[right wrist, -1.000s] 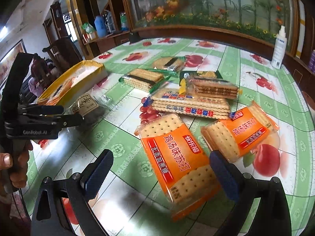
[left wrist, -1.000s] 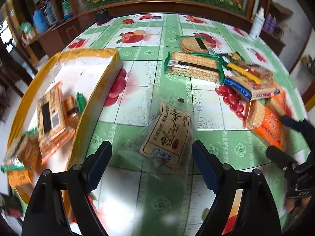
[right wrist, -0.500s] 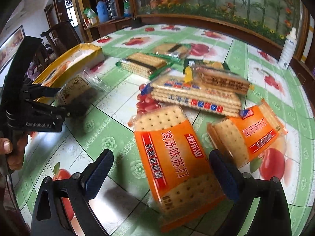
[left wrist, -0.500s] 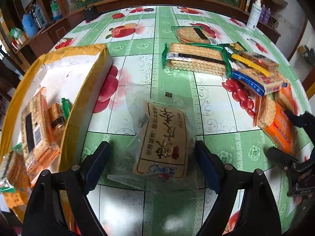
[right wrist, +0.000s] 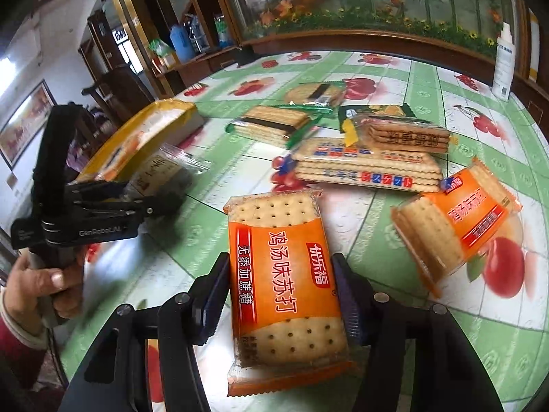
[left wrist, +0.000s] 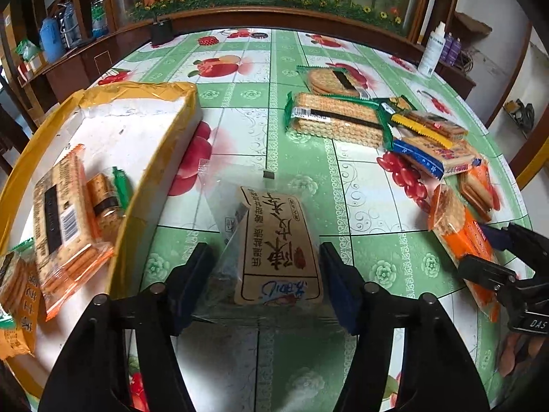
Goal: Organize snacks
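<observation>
Black grippers (left wrist: 267, 281), apparently blue pads (left wrist: 338, 288)

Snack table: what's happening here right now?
A person is sorting snacks with a handheld gripper in each hand. The left gripper, jaws just closing, clamps the clear-wrapped tan packet beside the yellow-edged tray, which already holds a few packs. The right gripper, also just closing, grips the orange cracker pack. More packs remain on the table.

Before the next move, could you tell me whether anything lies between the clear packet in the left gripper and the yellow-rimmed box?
Nothing visible does. The clear packet sits between the left gripper fingers, and only bare tablecloth separates it from the yellow-rimmed box beside it.
</observation>
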A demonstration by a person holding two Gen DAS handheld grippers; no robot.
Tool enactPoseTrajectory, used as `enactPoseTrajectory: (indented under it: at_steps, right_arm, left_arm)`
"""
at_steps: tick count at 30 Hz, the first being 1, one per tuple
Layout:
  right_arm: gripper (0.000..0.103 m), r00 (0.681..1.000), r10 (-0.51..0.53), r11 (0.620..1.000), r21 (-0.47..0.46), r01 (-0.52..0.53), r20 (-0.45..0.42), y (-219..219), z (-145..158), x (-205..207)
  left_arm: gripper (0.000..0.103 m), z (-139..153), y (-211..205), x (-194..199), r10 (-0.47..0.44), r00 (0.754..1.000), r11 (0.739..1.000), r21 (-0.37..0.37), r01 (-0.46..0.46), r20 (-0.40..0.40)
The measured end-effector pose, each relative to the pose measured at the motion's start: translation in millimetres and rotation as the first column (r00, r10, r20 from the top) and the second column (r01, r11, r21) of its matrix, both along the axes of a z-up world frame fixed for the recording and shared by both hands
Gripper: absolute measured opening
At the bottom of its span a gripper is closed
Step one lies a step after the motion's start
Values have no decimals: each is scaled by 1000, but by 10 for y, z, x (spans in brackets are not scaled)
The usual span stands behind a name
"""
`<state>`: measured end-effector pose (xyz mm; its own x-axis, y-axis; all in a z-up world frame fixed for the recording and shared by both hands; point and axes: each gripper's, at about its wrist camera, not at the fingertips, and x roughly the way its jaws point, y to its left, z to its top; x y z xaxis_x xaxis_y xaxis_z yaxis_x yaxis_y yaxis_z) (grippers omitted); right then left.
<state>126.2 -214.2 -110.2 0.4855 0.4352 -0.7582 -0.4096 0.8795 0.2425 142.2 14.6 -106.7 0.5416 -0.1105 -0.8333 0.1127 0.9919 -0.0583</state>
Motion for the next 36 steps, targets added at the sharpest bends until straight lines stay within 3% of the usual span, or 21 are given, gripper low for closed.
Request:
enactPoseTrajectory:
  at_steps: [17, 25, 36]
  right_arm:
    - [59, 1000, -3, 974, 228, 1, 8, 38, 192, -232]
    - [59, 999, 13, 969, 248, -20, 30, 135, 267, -312]
    - [59, 997, 18, 959, 281, -39, 74, 173, 396, -372]
  left_arm:
    - [45, 199, 233, -240, -13, 997, 996, -90, 19, 71]
    - [43, 169, 203, -357, -41, 996, 997, -59, 47, 84]
    - [34, 362, 338, -501, -22, 987, 998, -46, 30, 160]
